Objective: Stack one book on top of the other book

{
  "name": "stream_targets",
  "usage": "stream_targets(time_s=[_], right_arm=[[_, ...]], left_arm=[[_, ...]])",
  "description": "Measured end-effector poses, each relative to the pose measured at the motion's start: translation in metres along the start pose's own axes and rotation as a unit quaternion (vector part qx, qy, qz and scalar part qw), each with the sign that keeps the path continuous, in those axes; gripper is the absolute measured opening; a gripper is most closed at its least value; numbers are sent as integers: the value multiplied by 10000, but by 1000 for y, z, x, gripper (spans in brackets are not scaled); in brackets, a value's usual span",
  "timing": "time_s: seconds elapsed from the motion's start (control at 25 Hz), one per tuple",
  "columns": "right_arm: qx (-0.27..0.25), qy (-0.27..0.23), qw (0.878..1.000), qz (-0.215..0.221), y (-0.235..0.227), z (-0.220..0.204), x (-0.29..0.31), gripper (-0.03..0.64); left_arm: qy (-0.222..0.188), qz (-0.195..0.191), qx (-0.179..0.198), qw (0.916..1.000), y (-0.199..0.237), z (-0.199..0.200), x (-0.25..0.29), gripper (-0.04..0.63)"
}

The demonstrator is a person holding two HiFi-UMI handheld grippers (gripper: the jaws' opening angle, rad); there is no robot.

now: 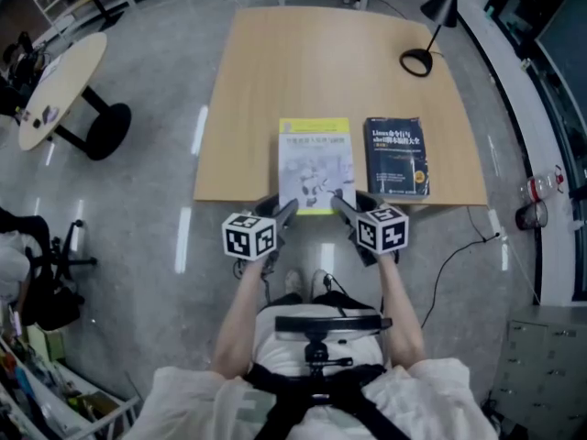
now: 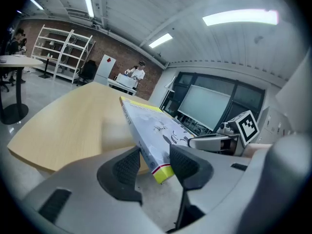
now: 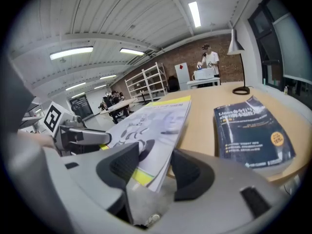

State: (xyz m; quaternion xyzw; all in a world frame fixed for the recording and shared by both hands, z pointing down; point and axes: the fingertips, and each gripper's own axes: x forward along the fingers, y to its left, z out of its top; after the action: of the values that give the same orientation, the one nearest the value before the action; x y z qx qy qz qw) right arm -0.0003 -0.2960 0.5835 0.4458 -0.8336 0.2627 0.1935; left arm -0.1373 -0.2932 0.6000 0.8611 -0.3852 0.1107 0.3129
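The left gripper is pinching the near left corner of the white-and-yellow book, with both pads bearing on cover and underside. The right gripper is pinching the near right corner of the same book in the same way. The book's near edge is overhanging the lower edge of the table and is sitting raised and tilted. Whether its far edge is resting on the table cannot be determined. To do this step well, the operator should be keeping both grips equally firm and both corners level, so the soft cover is not sagging or twisting between them. The whole book should be clearing the table before it is travelling toward the right of the frame. There the dark blue book is lying flat just beside it, apart from it, and the edges should be squared over that book before either grip is loosened. The desk lamp at the upper right of the table is standing well clear of this path. In the head view, the two forearms are reaching up from the lower centre. The grippers are angling inward and slightly downward toward the book's corners, marker cubes uppermost.
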Motion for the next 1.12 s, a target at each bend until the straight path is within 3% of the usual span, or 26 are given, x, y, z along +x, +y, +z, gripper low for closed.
stream_targets(time_s=[0.36,0.6,0.72,0.96,1.12], right_arm=[[147,-351,9987,-341,-69,19,-44,224],[175,-289,9992,-216,-170,13,-84,224],[109,-188,9997,-117,-205,12,-92,224],[186,-68,9998,-8,-250,0,-107,224],[222,-61,9997,-45,-255,0,-105,224]], left_arm=[[-36,-207,517,9984,-57,35,58,179],[-89,-41,518,9986,-127,34,142,178],[-71,120,310,9994,-146,31,169,179],[52,284,208,9994,-174,21,205,178],[65,219,132,9997,-172,20,214,179]])
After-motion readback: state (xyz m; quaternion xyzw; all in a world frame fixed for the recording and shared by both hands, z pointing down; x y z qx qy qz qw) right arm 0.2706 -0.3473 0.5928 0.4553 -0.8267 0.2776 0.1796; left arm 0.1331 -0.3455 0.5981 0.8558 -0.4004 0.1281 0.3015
